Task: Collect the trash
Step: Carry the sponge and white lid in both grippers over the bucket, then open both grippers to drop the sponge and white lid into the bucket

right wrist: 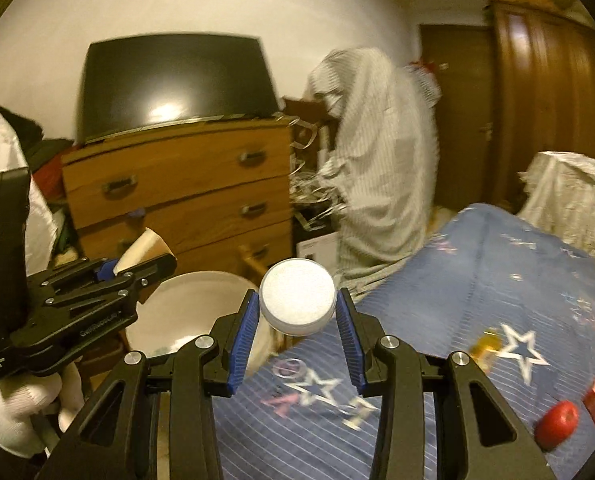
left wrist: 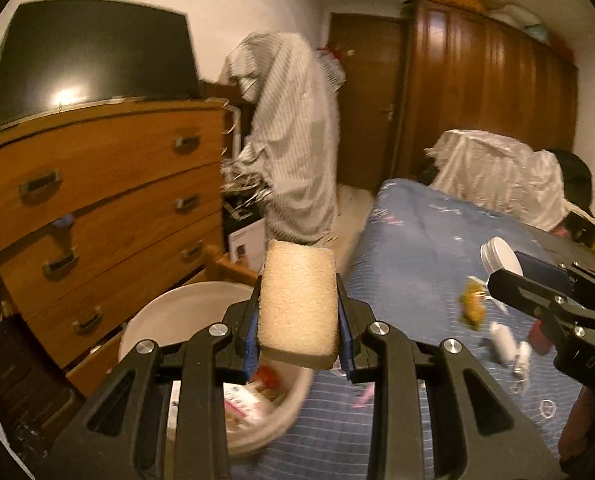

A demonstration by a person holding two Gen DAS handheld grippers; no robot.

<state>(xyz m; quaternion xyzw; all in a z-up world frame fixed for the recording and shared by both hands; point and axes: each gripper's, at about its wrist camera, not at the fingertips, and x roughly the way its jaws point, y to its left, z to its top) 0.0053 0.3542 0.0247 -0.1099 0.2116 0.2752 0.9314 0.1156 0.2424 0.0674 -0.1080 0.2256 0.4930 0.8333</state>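
Both pairs of tongs are loaded. The left gripper (left wrist: 299,312) is clamped nearly closed on a pale sponge-like block (left wrist: 299,300), its blue pads pressing the block's two narrow sides, so the block stands on end with its long axis running away from the tongs toward twelve o'clock. The right gripper (right wrist: 297,316) sits a little wider and seems to pinch a short, round white tub (right wrist: 297,300) between its blue pads, flat face tipped toward the camera; whether both pads touch it I cannot quite tell.

The relation that matters next, as I judge it, is each load against the white bin (left wrist: 201,300). From the left tongs the bin lies low at about eight o'clock, its rim just beside and partly under the jaws, with scraps of wrapper already inside. From the right tongs the same bin (right wrist: 185,312) is at about nine o'clock, near but past the left gripper (right wrist: 137,266), which stands between. So the left hand is the nearer one and looks likely to drop first.

The block is coarse, beige and spongy, so it should fall light. The tub is smooth, capped and squat.

More litter lies on the blue bedspread (left wrist: 417,240) at about three o'clock: a yellowish wrapper (left wrist: 473,304) and small white pieces (left wrist: 503,340).
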